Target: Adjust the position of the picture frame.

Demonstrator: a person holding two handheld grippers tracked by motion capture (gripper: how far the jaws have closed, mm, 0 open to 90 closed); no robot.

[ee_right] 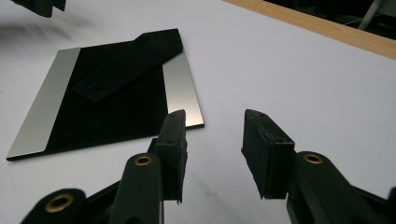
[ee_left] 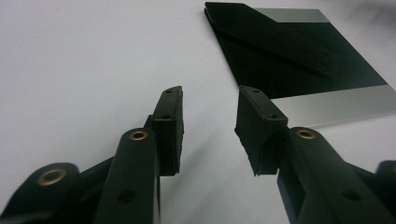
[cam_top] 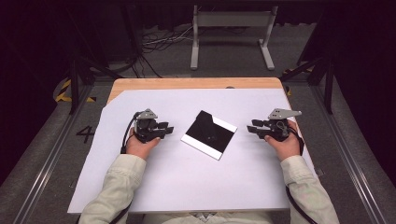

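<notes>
A: From the high view you see the white sheet (cam_top: 187, 177) evenly bright, while the floor (cam_top: 42, 154) around it stays very dark.

B: In your gripper views the near jaws are soft and unsharp. The plate (ee_left: 299, 60) has grey glare strips, and the upper left of the right gripper view is blurred.

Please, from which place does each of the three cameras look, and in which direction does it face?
High view: above the person's side, facing forward and down on the white sheet; forearms, left gripper, right gripper and black plate show.
Left gripper view: rides on the left gripper, looking along its open jaws to the black plate.
Right gripper view: rides on the right gripper, jaws open, facing the black plate.
Shared: the plate with silver edge strips lies in all three.
</notes>
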